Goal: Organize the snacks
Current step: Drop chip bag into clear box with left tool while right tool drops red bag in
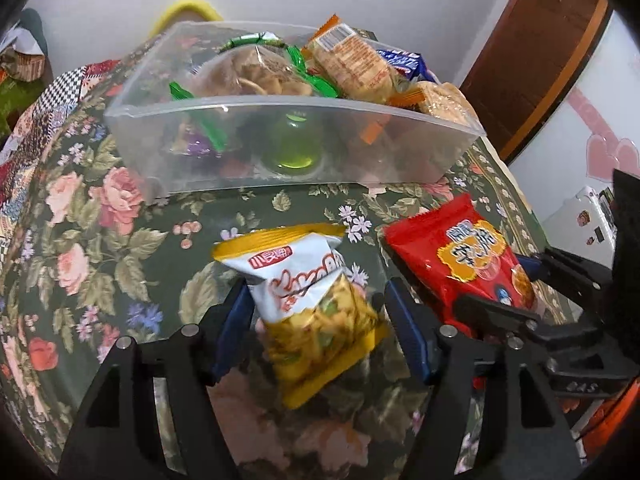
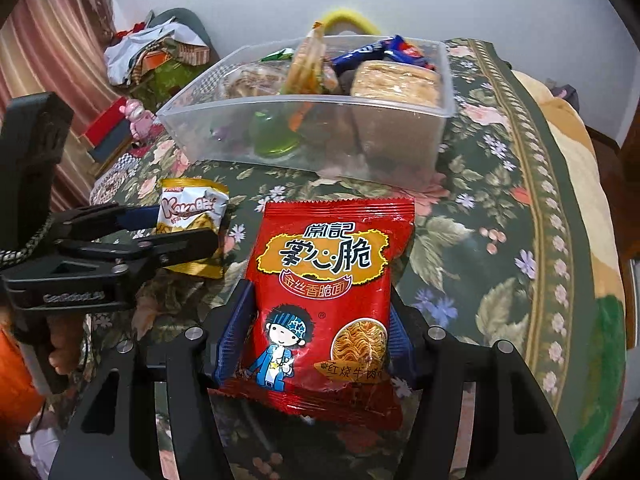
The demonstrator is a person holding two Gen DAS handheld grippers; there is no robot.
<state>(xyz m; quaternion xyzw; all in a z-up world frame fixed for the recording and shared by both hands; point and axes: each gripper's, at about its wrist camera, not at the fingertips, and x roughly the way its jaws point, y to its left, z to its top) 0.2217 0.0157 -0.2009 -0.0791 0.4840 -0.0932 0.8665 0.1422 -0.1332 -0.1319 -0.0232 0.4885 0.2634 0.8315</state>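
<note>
A white and yellow snack packet stands tilted between the fingers of my left gripper. It leans on the left pad, and a thin gap shows at the right pad. The right wrist view shows the same packet in the left gripper. My right gripper is shut on a red noodle packet, both pads pressing its sides. The left wrist view shows that red packet at the right. Behind both stands a clear plastic box holding several snacks.
A floral cloth under glass covers the table, whose edge curves down the right. Beyond the left edge lie a pile of clutter, a red box and a pink figure. A brown door stands far right.
</note>
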